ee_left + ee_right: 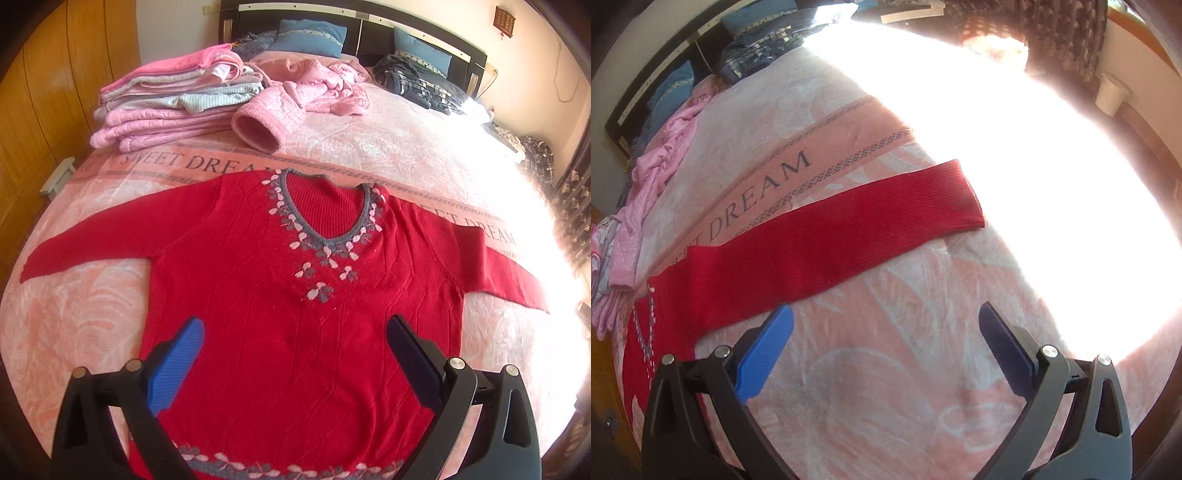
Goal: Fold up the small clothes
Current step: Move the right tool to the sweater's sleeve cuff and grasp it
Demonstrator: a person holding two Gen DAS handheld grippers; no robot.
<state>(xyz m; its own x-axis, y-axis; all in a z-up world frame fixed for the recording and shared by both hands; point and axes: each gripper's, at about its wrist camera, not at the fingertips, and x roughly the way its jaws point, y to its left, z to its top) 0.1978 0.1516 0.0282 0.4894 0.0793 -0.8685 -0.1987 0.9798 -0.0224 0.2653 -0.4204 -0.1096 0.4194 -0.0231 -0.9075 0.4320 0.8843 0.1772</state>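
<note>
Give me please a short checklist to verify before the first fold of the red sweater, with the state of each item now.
1. Red sweater lies flat, front up: ok.
2. Both sleeves spread out; right sleeve is straight: ok.
3. Left gripper open, above the sweater body: ok.
4. Right gripper open, near the right sleeve, holding nothing: ok.
5. Free blanket around the sweater for folding: ok.
6. Cuff of the right sleeve at the glare edge; wrinkles beyond it: cannot tell.
</note>
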